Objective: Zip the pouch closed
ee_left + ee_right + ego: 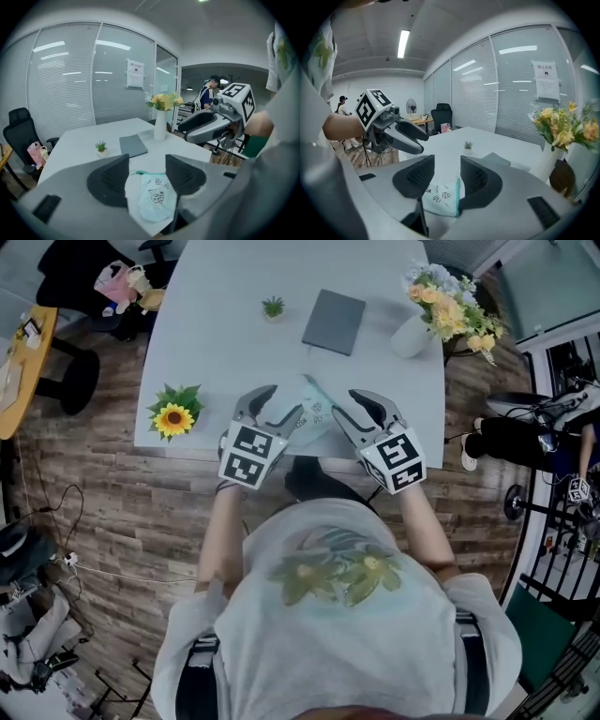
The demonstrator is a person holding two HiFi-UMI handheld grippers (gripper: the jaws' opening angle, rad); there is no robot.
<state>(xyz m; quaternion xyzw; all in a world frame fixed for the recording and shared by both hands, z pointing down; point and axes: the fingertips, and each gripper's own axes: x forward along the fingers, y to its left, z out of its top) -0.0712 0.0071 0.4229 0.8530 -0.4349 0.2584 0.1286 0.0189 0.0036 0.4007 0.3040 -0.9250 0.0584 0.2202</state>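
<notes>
Mint-green printed fabric pouch [309, 414] lies flat at the near edge of the white counter [216, 343], centre, below both tongs. Left tongs [281, 401] and right tongs [345, 407] are spread, holding nothing. Plan: pin one end, pinch the pull on the teal zip edge [146, 172], draw straight. Pull not located yet. Grey notebook [334, 322], small potted plant [273, 307] and white flower vase [412, 334] sit far back, nothing blocking.

Small green potted plant [273, 307] beyond left gripper [281, 401]. Grey flat rectangular notebook [334, 322] beyond right gripper [345, 404]; white vase of yellow flowers [412, 334] farther right.
</notes>
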